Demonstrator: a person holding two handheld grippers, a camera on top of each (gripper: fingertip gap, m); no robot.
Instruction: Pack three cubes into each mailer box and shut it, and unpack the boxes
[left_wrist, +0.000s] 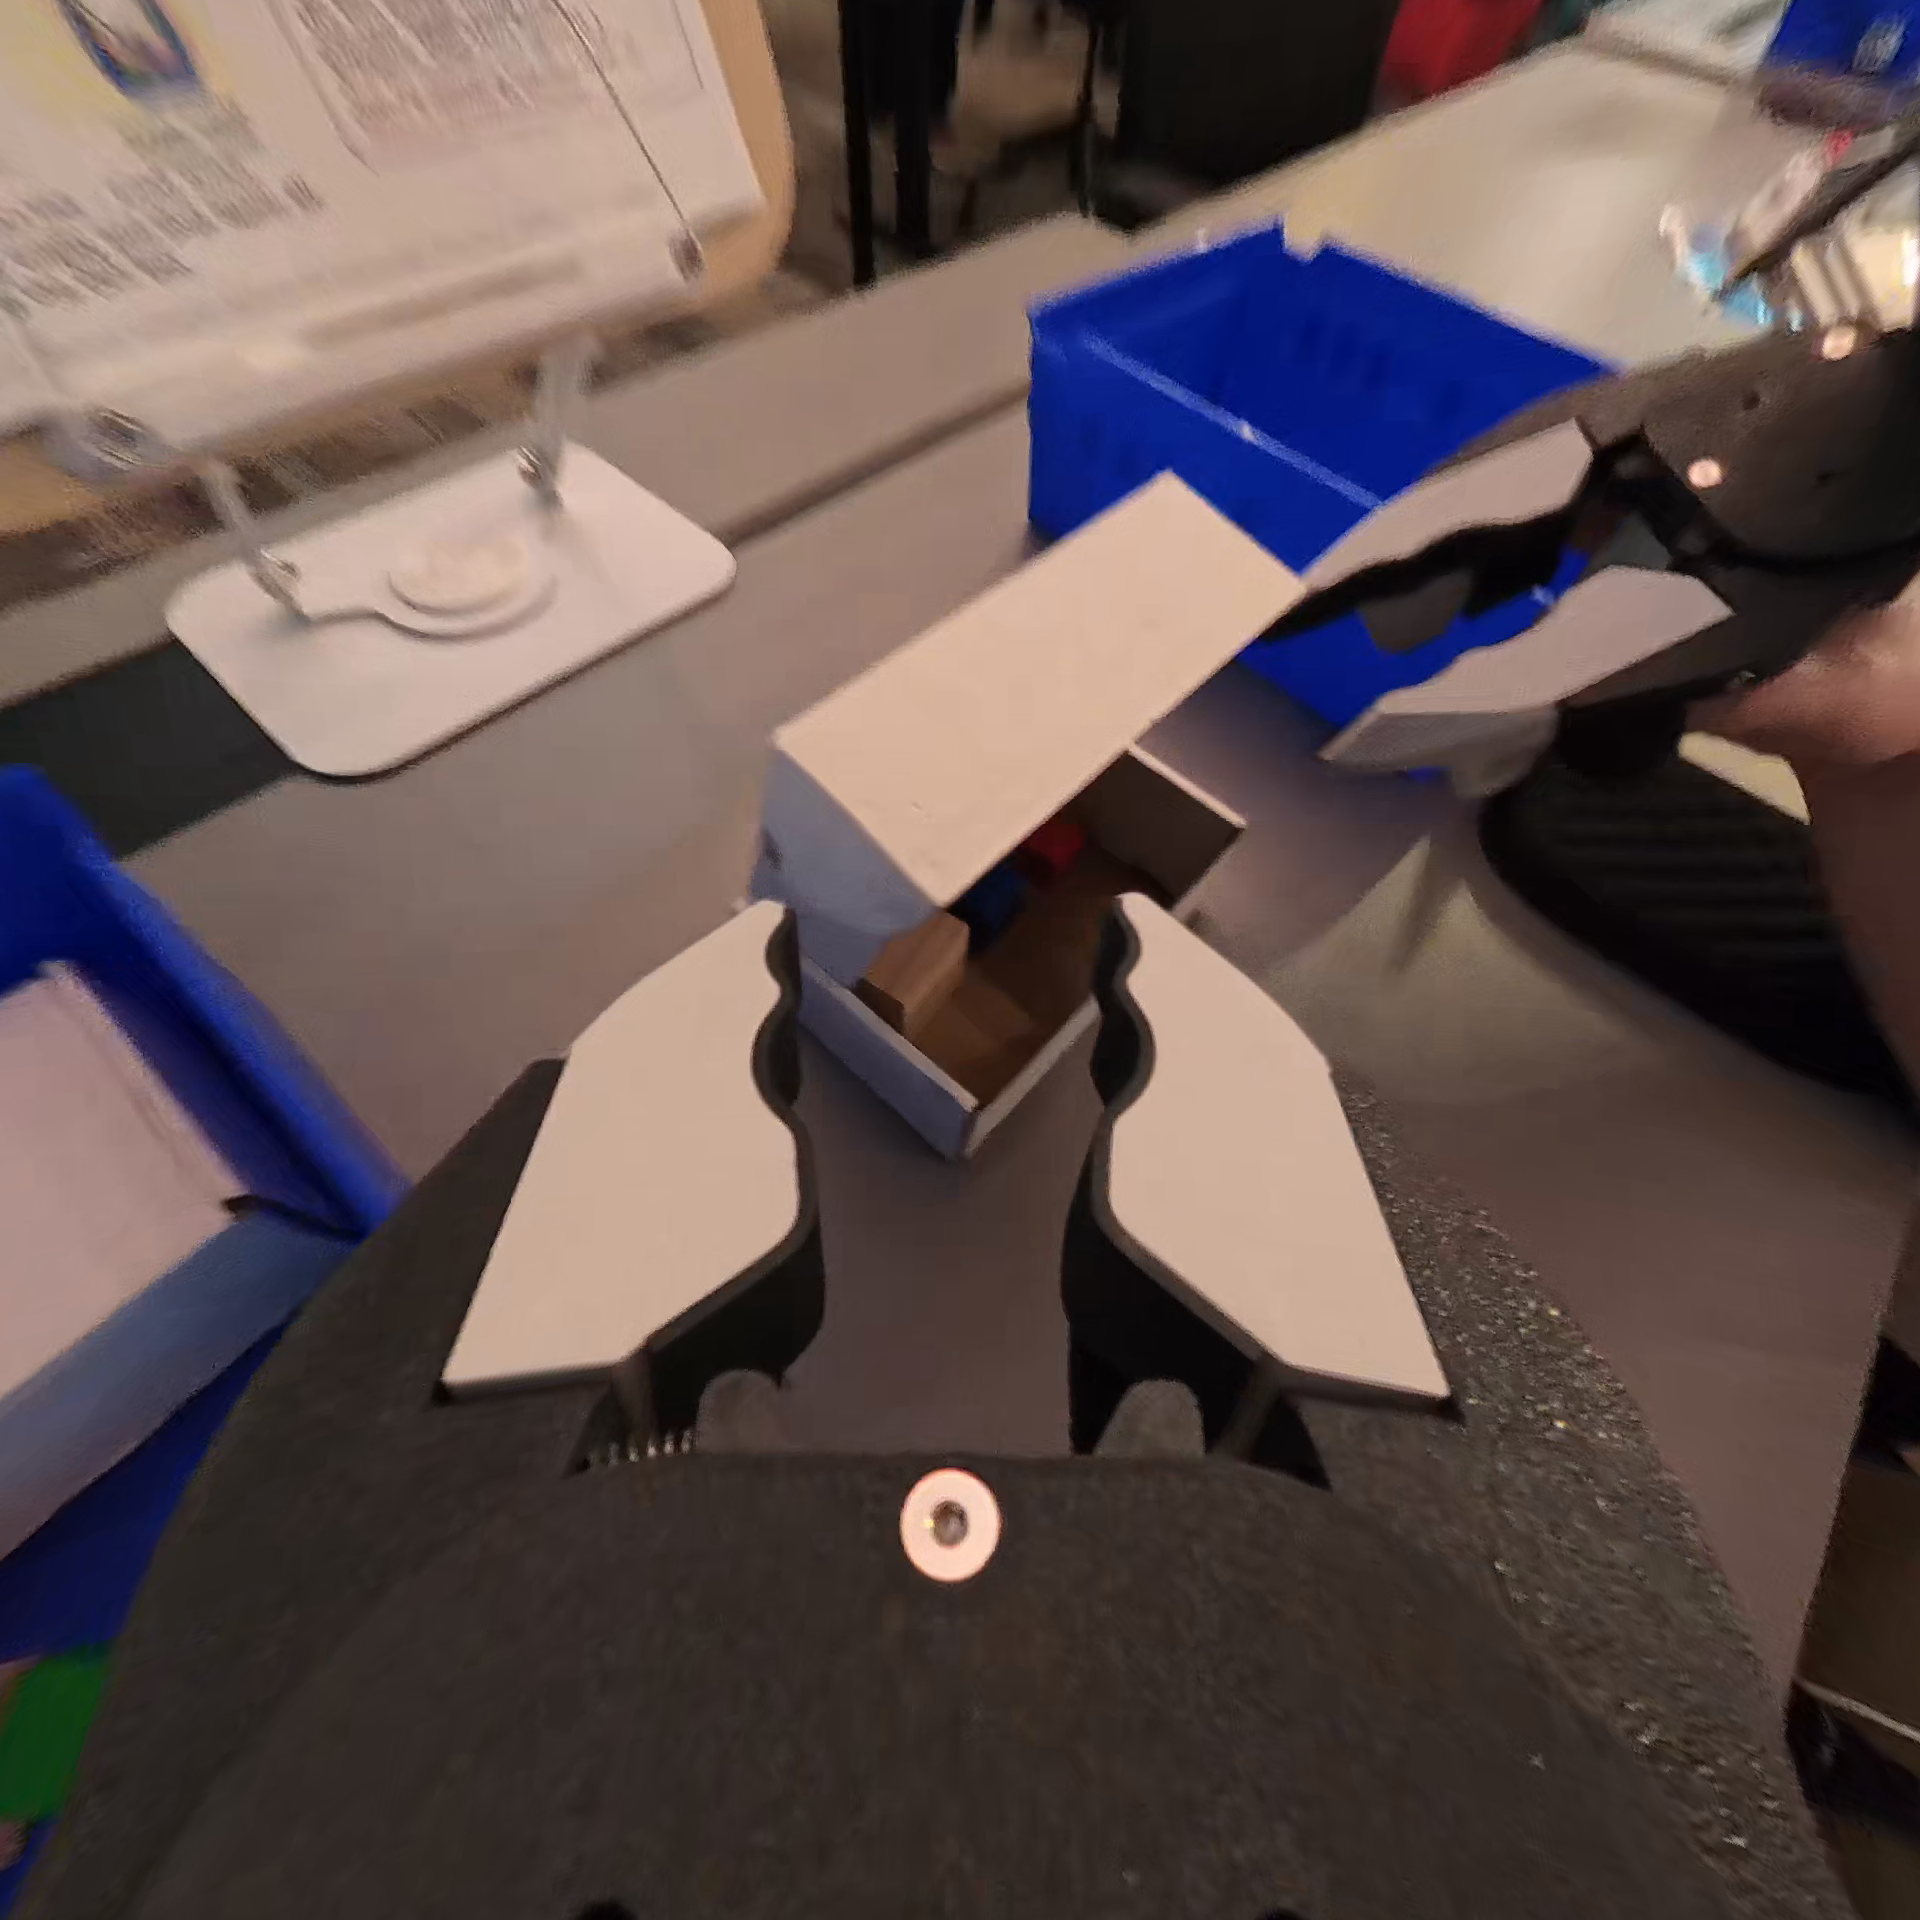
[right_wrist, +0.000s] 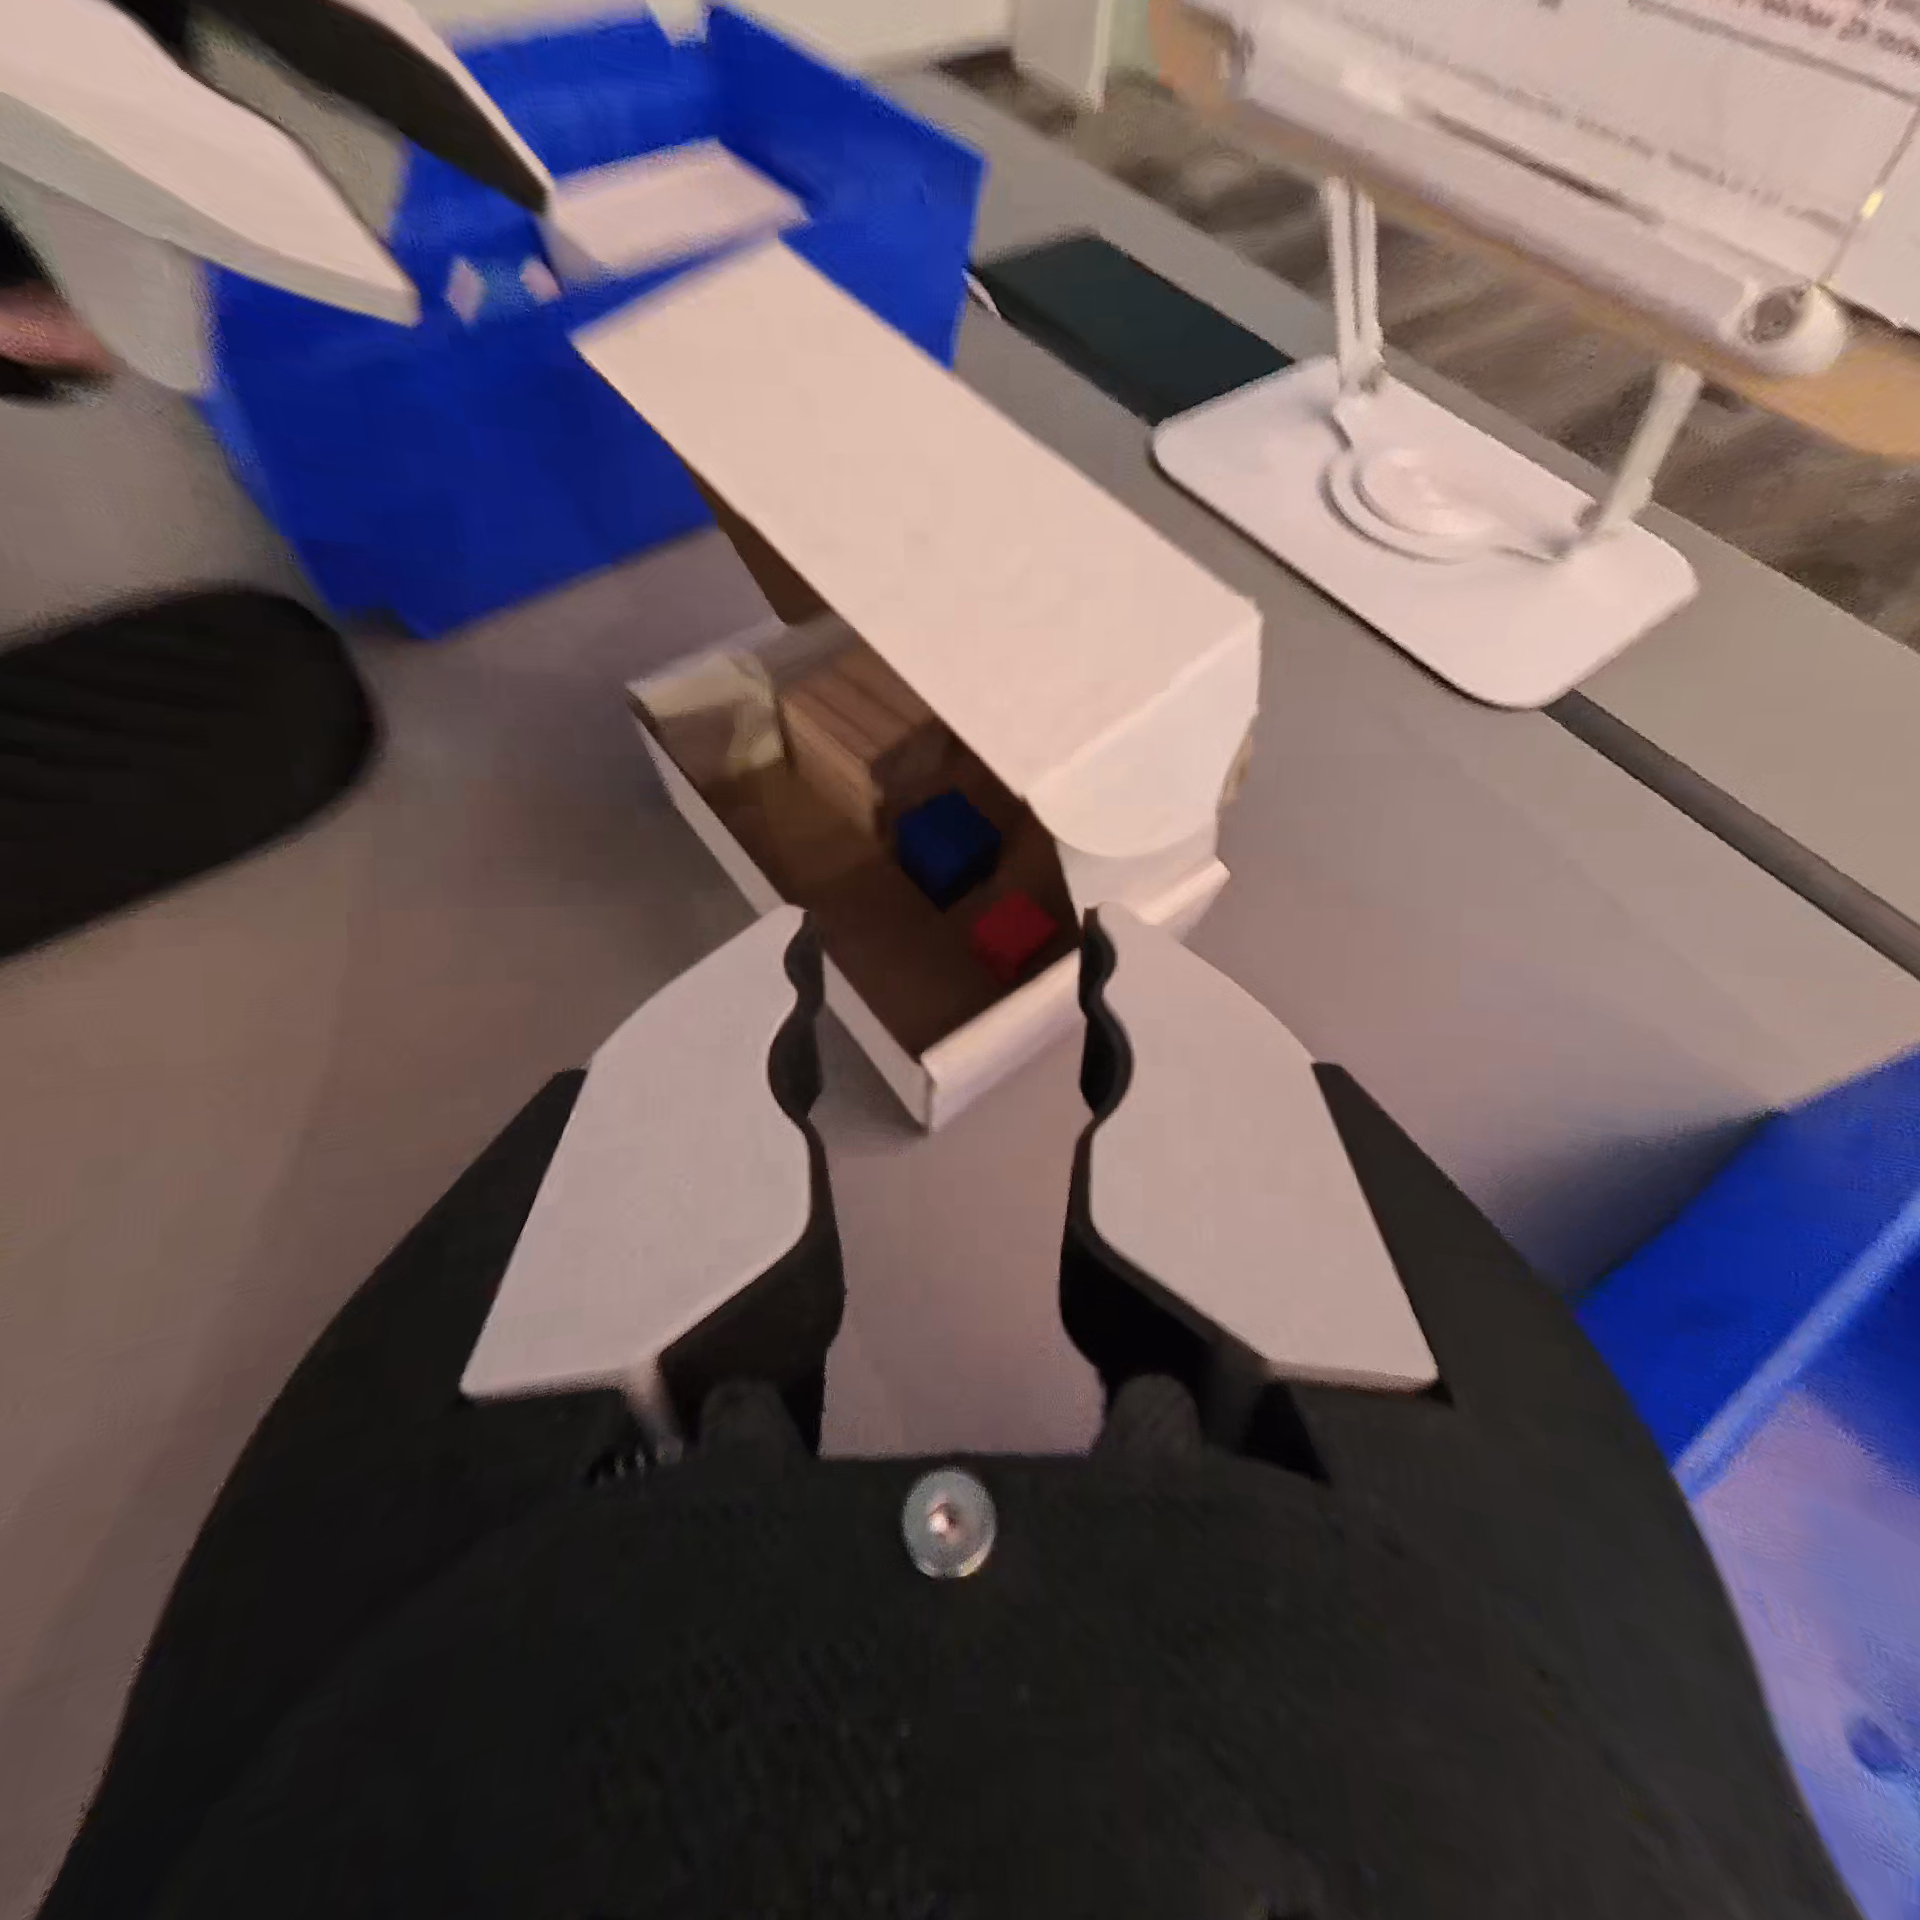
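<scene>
A white mailer box (left_wrist: 831, 862) stands on the grey table, its lid (left_wrist: 1018, 707) tilted half open. Inside are a red cube (left_wrist: 1055, 847), a blue cube (left_wrist: 992, 914) and a brown block (left_wrist: 914, 977). My left gripper (left_wrist: 951, 935) is open and empty, its tips either side of the box's near corner. My right gripper (left_wrist: 1325, 665) is open at the lid's free edge; I cannot tell if it touches. In the right wrist view, my right gripper (right_wrist: 940, 935) is open before the box (right_wrist: 1143, 769). The lid (right_wrist: 883, 499), blue cube (right_wrist: 945, 847), red cube (right_wrist: 1008, 935) and left gripper (right_wrist: 473, 249) also show.
A blue bin (left_wrist: 1247, 343) stands behind the box, and another blue bin (left_wrist: 156, 1039) at the left holds a white box. A white stand base (left_wrist: 447, 623) carries a tilted sign. A black rounded object (left_wrist: 1662, 883) lies at the right. A dark flat slab (right_wrist: 1122, 312) lies by the stand. The lid (right_wrist: 883, 499) sits 8 cm or so from the ends of my right fingers. Look for it in the left wrist view (left_wrist: 1122, 635) too.
</scene>
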